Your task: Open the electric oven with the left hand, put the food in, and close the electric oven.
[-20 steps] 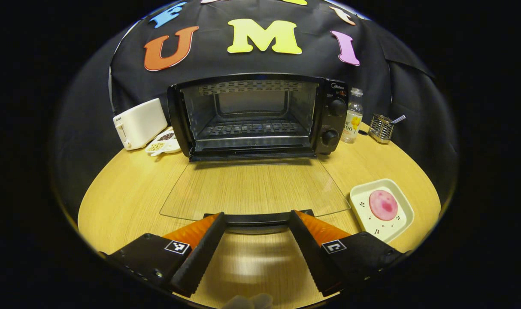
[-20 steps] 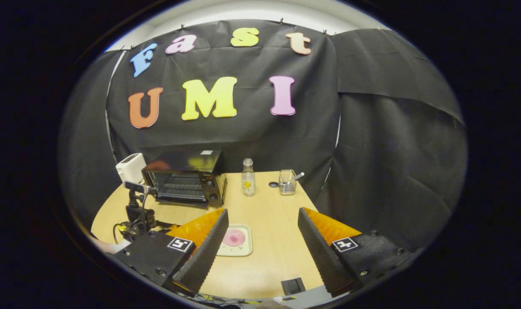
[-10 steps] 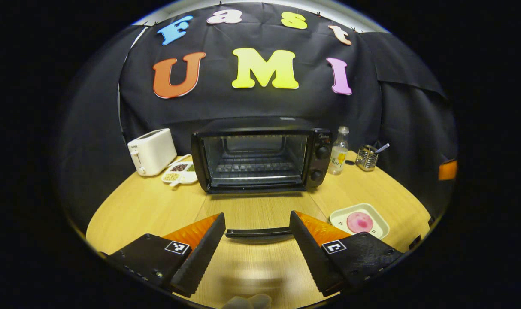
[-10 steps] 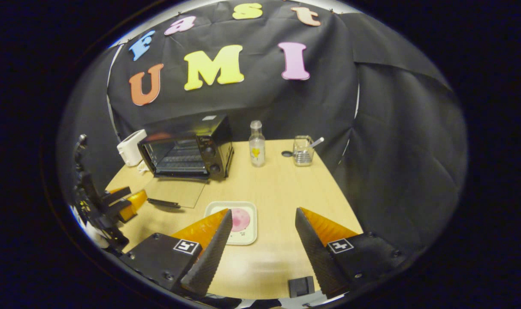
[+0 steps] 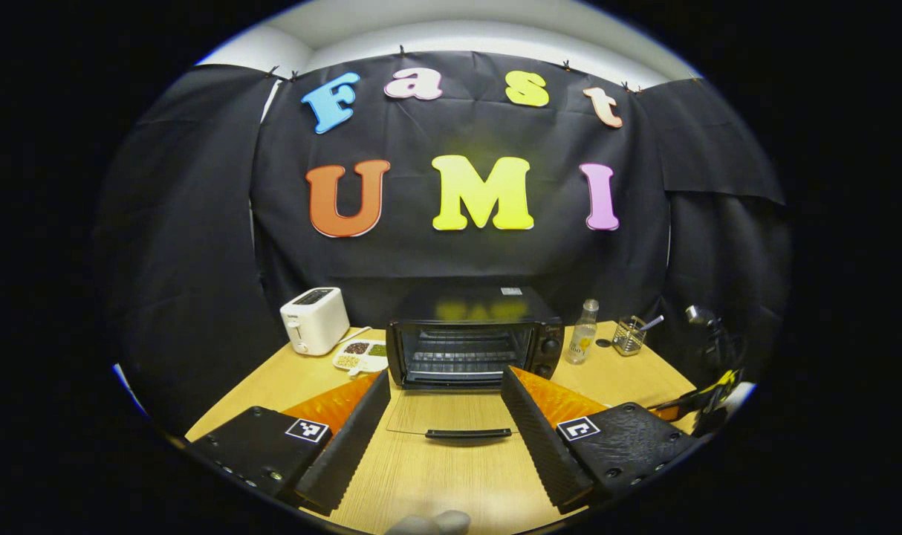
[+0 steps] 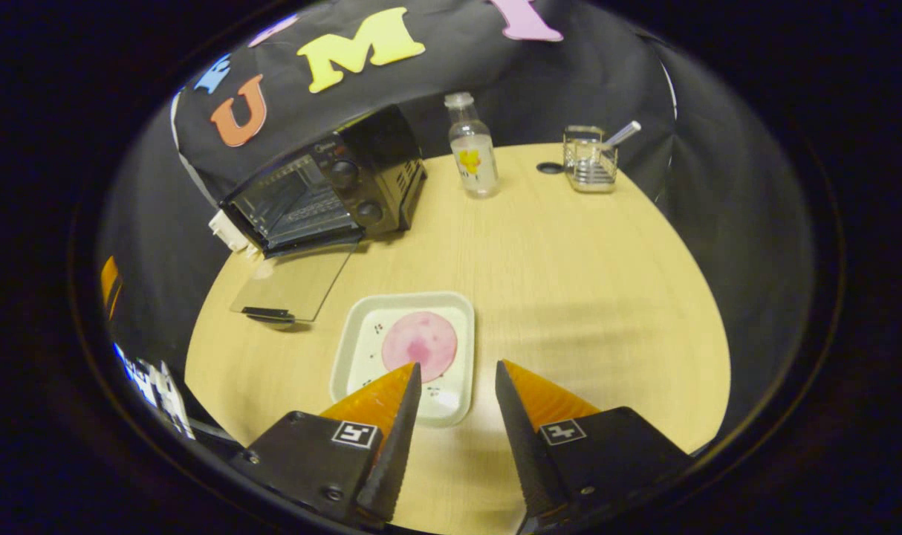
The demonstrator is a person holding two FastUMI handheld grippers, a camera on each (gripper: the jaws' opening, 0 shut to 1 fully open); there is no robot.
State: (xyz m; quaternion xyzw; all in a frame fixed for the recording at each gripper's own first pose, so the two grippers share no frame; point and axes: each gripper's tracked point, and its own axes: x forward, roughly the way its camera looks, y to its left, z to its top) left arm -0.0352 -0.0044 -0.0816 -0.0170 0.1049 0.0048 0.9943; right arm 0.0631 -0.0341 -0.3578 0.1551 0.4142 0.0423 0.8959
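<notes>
— Nearest in the right gripper view: right gripper (image 6: 455,386), fingers spread with a clear gap, holding nothing, poised just above the near rim of the square tray (image 6: 354,345).

— And the food?

— Pink round slice (image 6: 419,345) lying flat in that tray, directly ahead of the fingers and slightly left of the gap. No long axis to line up on the slice; tray edges roughly square to the approach.

— Left side?

— Left gripper (image 5: 445,427), seen in the left gripper view, fingers wide apart and empty, hovering above the worktop (image 5: 451,483) short of the door handle (image 5: 468,433), not touching it.

— Farther back?

— Glass door (image 6: 291,286) dropped flat on the worktop, handle at its near edge; beyond it the electric oven (image 6: 325,197), mouth open, wire rack (image 5: 466,355) visible inside. Oven up and to the left of the tray from the right gripper's position.

— Nearer hand for the food?

— Right, plainly; left well apart from the tray. Likely next: closing on the tray rim or slice, then a carry left and away over the lowered door.

— Behind all that?

— Toaster (image 5: 314,320), divided snack dish (image 5: 360,357), bottle (image 6: 473,146), wire holder (image 6: 589,160) along the far edge.
</notes>
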